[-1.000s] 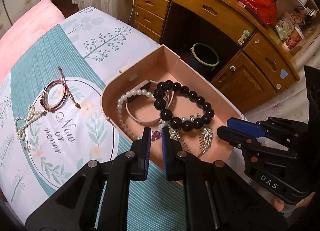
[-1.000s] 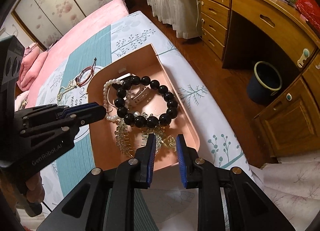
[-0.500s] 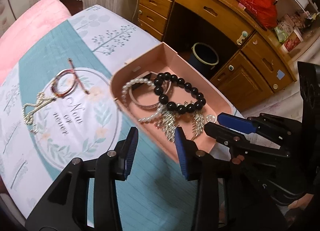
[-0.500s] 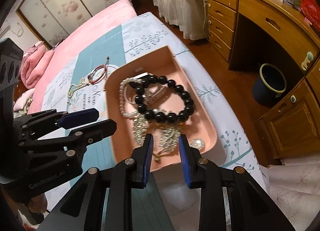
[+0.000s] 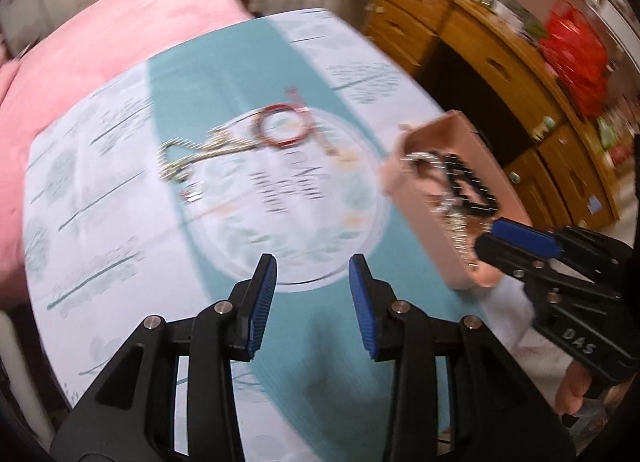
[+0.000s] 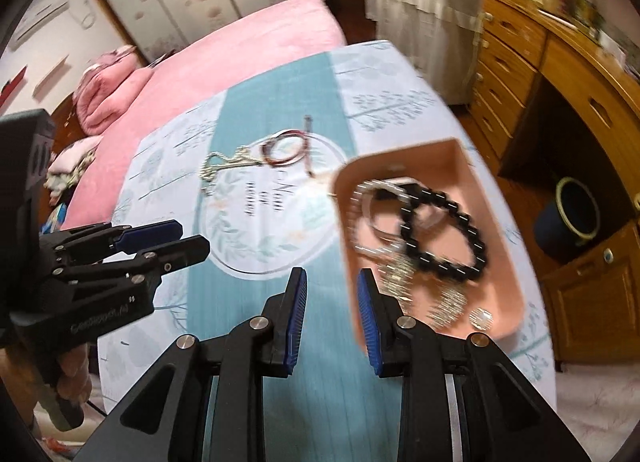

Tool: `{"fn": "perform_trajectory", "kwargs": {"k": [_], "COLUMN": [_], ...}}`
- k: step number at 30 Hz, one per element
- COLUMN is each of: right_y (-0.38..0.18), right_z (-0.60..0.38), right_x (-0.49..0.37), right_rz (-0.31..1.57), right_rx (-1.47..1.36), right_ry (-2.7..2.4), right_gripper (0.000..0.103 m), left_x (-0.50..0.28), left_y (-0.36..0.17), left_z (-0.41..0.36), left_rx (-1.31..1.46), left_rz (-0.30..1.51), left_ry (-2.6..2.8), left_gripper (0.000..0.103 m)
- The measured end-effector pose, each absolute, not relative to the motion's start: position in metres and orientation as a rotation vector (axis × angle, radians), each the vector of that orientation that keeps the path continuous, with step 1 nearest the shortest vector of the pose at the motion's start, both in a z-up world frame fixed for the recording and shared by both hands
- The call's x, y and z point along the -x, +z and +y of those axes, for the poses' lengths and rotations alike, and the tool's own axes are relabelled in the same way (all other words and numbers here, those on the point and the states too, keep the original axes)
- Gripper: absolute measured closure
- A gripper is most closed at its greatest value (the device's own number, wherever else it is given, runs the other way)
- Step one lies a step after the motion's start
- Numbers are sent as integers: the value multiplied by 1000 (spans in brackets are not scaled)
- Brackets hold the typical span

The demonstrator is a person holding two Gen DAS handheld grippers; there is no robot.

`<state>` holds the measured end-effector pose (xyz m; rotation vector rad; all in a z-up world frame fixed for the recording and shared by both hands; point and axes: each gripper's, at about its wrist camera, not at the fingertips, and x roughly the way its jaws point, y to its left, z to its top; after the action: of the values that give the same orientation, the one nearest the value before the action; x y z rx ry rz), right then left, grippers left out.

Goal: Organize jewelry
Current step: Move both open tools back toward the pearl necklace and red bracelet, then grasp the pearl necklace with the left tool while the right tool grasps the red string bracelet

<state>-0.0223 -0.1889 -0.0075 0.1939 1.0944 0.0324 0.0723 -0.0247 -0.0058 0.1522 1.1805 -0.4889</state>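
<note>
my left hand-held gripper [image 5: 312,294] is spread wide with nothing between its fingers, hanging over the printed sheet [image 5: 120,197] on the bed. my right hand-held gripper [image 6: 330,308] is also parted and empty, just at the near edge of the pink tray [image 6: 502,197].

the tray already holds a black bead bracelet [image 6: 444,232], a pearl strand [image 6: 360,221] and some silvery dangling pieces [image 6: 446,304]. two things lie loose on the sheet, well apart from the tray: a red cord bracelet [image 5: 282,127] and, just beside it, a pearl necklace [image 5: 192,159]. the pictures are smeared, so i think the two touch at one end, but i cannot be sure.

both should be very light. the necklace is limp and will drape and slide rather than lift as one piece; i would pinch it where the strand bunches, flat against the sheet, and expect the tail to swing. the red bracelet looks like a springy loop with a thin cord end; taking the loop across its rim seems safer than chasing the cord. the soft bedding will give under the fingers, so pressing down a little should help.
</note>
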Motion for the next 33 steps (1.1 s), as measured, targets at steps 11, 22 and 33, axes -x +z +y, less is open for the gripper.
{"fn": "perform_trajectory", "kwargs": {"k": [11, 22, 33], "right_y": [-30, -66, -99], "right_z": [-134, -113, -107], "right_x": [-33, -111, -212], "right_rz": [1110, 1143, 1163], "right_rx": [-155, -124, -179], "right_ry": [117, 151, 119], "right_gripper": [77, 77, 77], "left_x": [-131, -186, -249], "left_y": [-41, -75, -96], "left_z": [55, 55, 68], "left_rx": [-31, 0, 98], "left_rz": [1210, 1252, 1293], "left_ry": [-324, -324, -285], "left_gripper": [69, 69, 69]}}
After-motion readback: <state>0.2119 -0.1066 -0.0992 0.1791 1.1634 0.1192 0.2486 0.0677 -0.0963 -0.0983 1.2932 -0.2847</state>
